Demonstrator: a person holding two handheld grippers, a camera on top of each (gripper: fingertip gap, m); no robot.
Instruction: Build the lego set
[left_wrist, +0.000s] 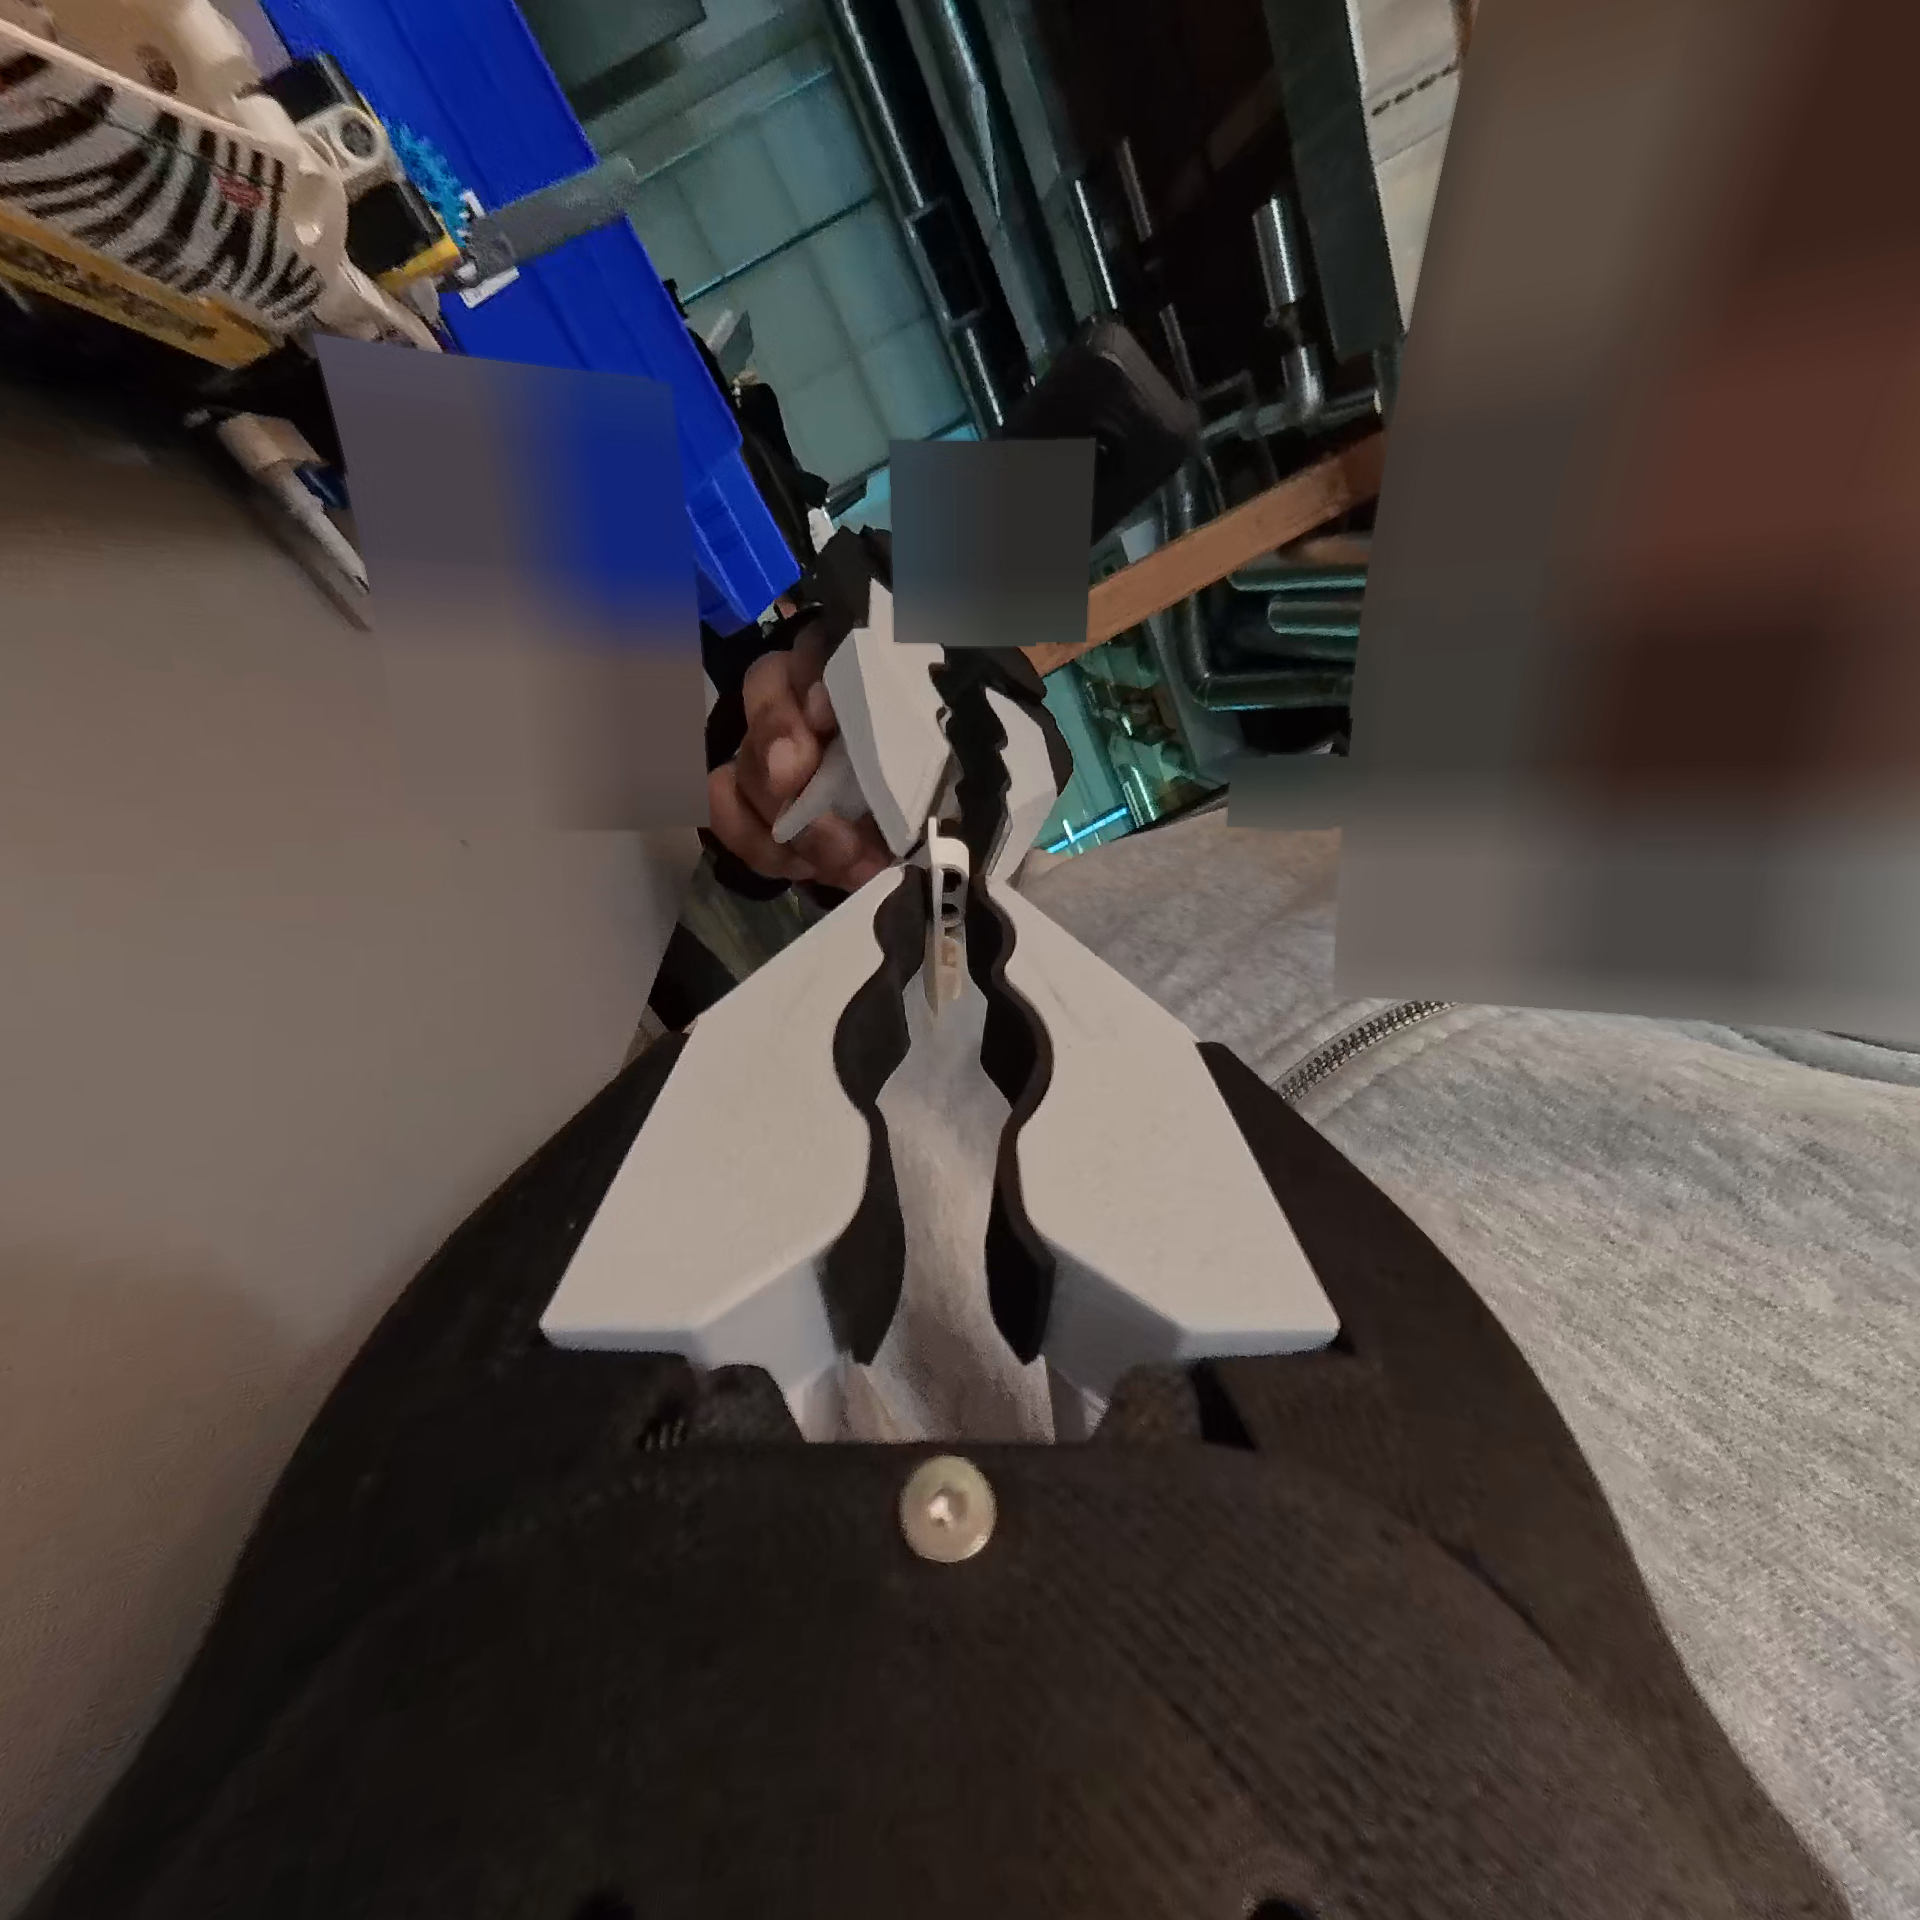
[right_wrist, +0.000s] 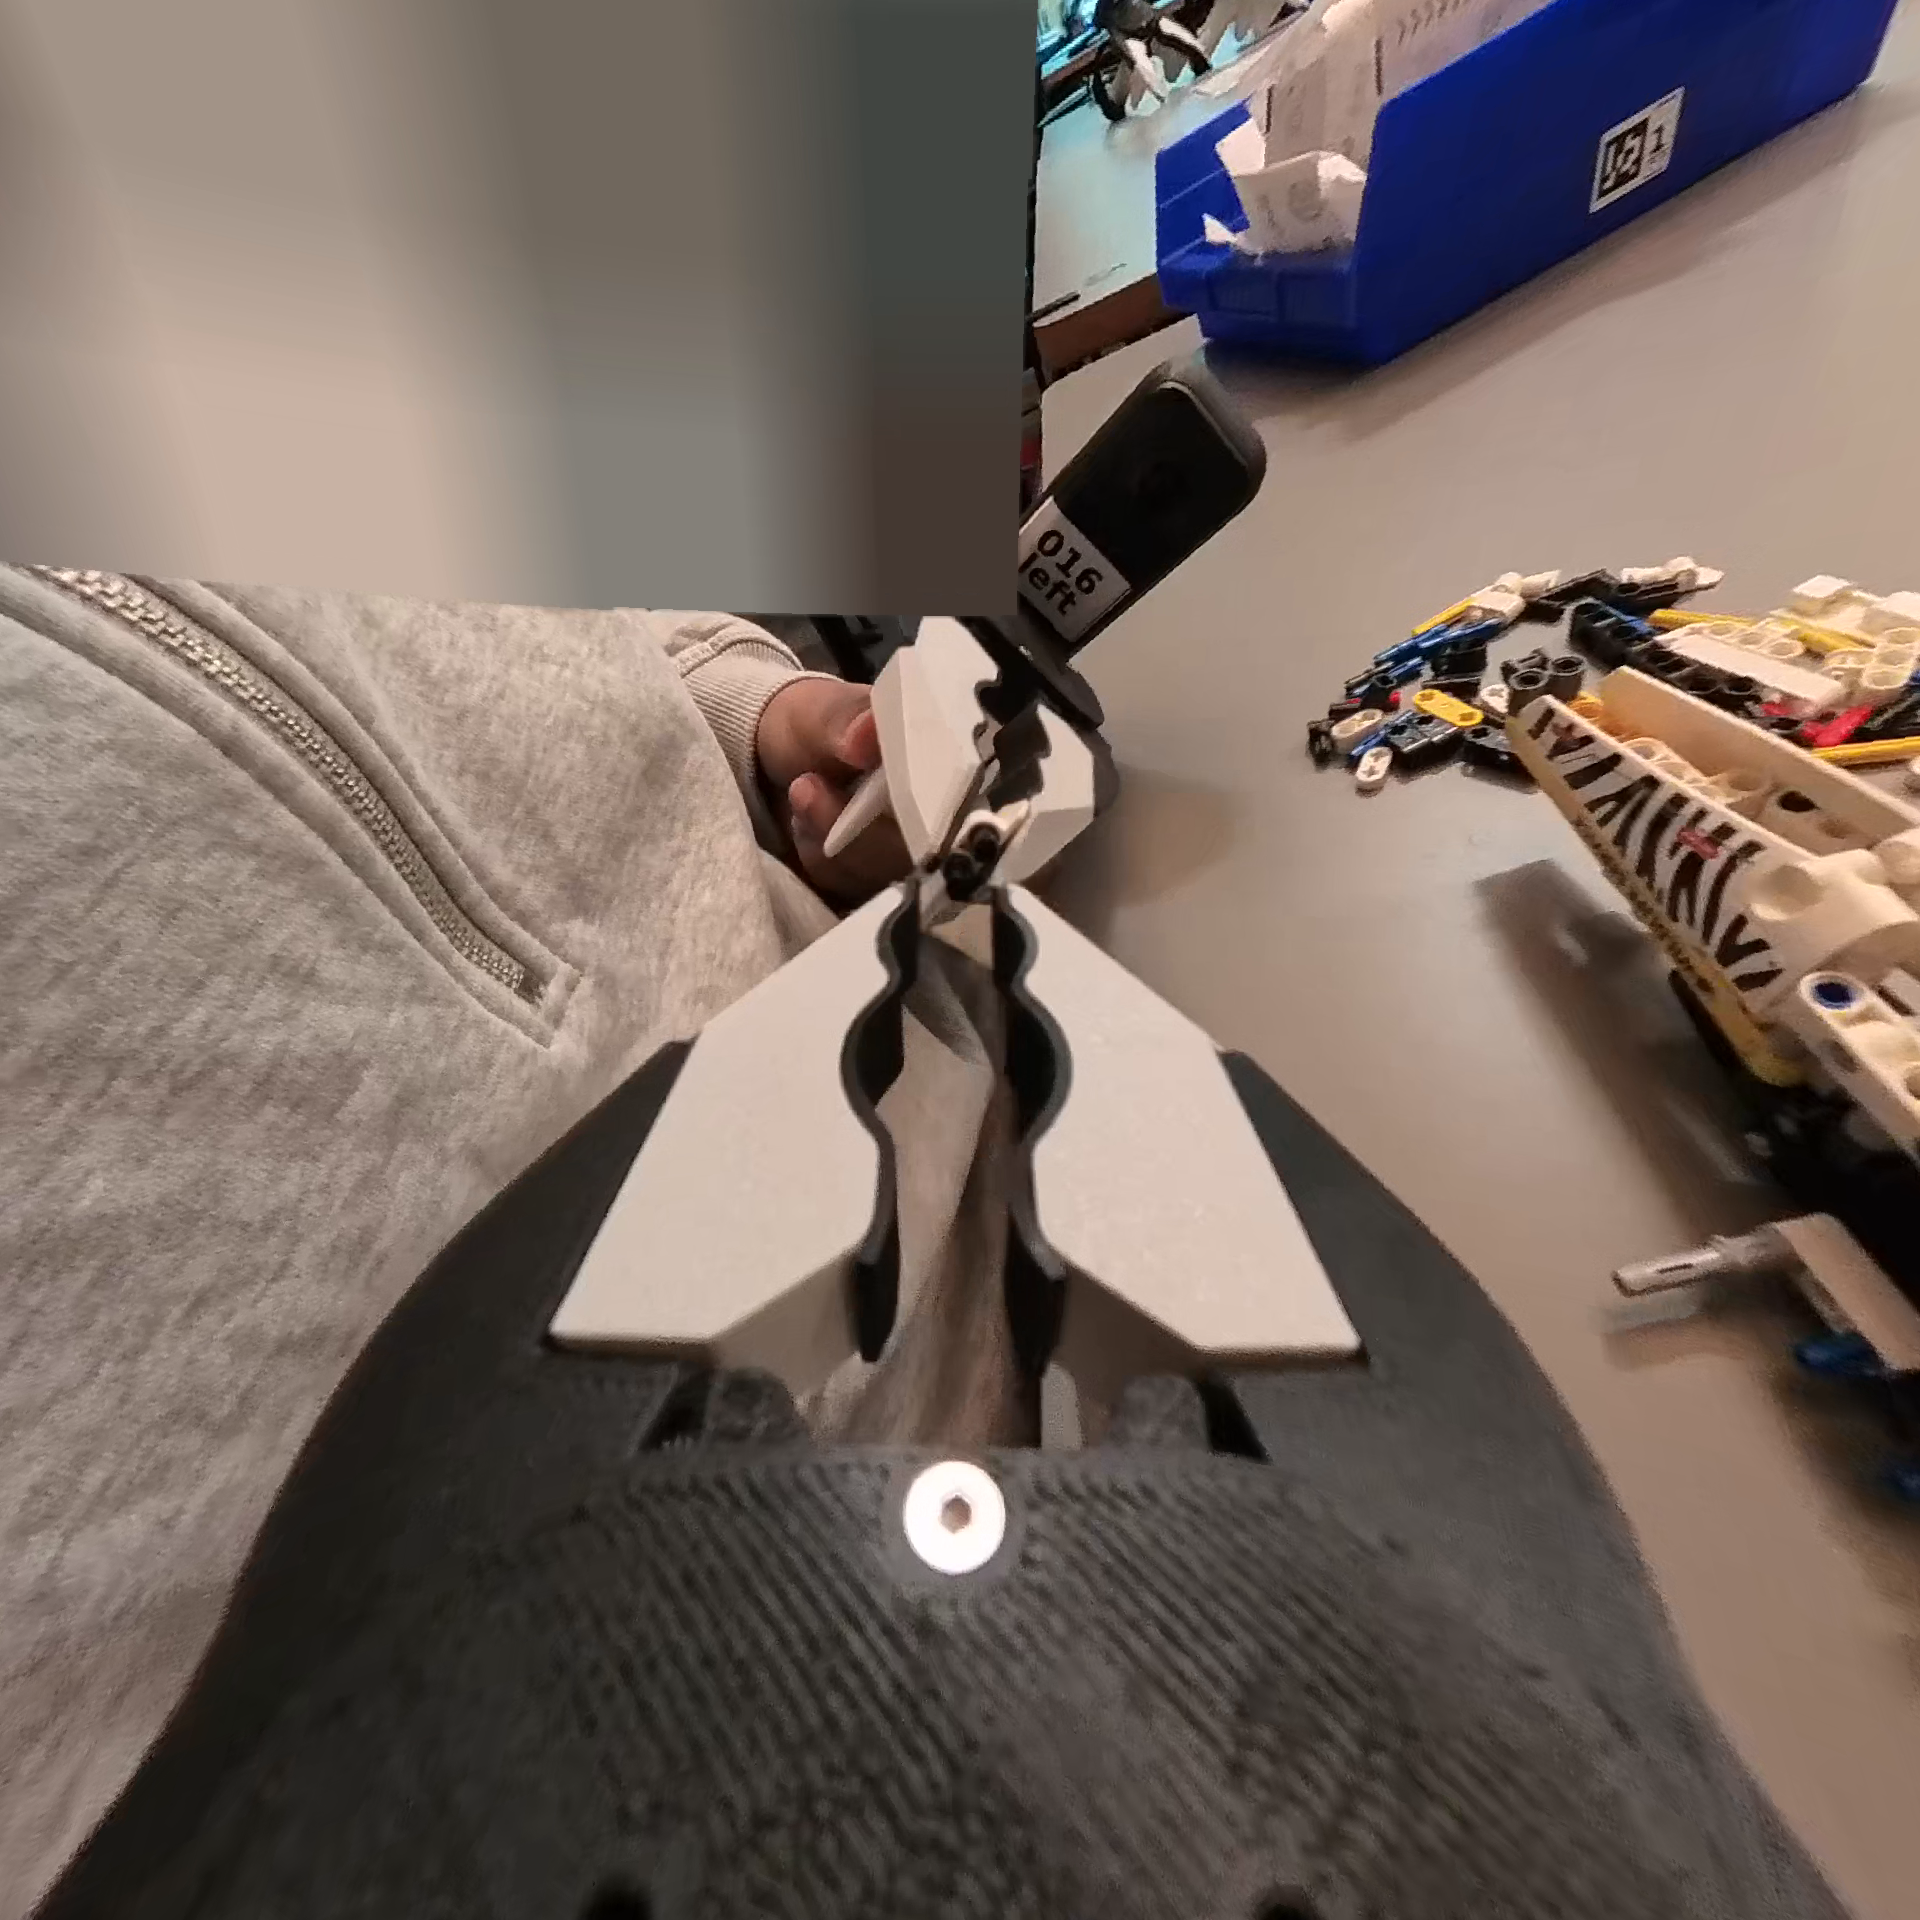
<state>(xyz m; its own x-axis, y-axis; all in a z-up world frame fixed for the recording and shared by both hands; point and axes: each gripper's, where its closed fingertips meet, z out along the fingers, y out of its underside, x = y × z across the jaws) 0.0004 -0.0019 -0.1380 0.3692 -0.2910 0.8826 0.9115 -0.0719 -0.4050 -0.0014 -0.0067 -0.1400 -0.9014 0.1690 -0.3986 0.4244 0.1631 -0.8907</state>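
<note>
The left gripper is clenched on a small white beam at its tips, and the right gripper meets it tip to tip, nipping a black pin at the beam's end. Both are raised before a grey hoodie. On the table, the zebra-striped model lies at three o'clock, loose pieces at two and a blue bin at one.

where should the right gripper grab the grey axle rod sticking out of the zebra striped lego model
Probably the bare free end of the grey axle rod. It lies flat, pointing left, away from the zebra-striped lego model, whose white bracket hides its other end. Come from above, fingers straddling the shaft crosswise.
</note>
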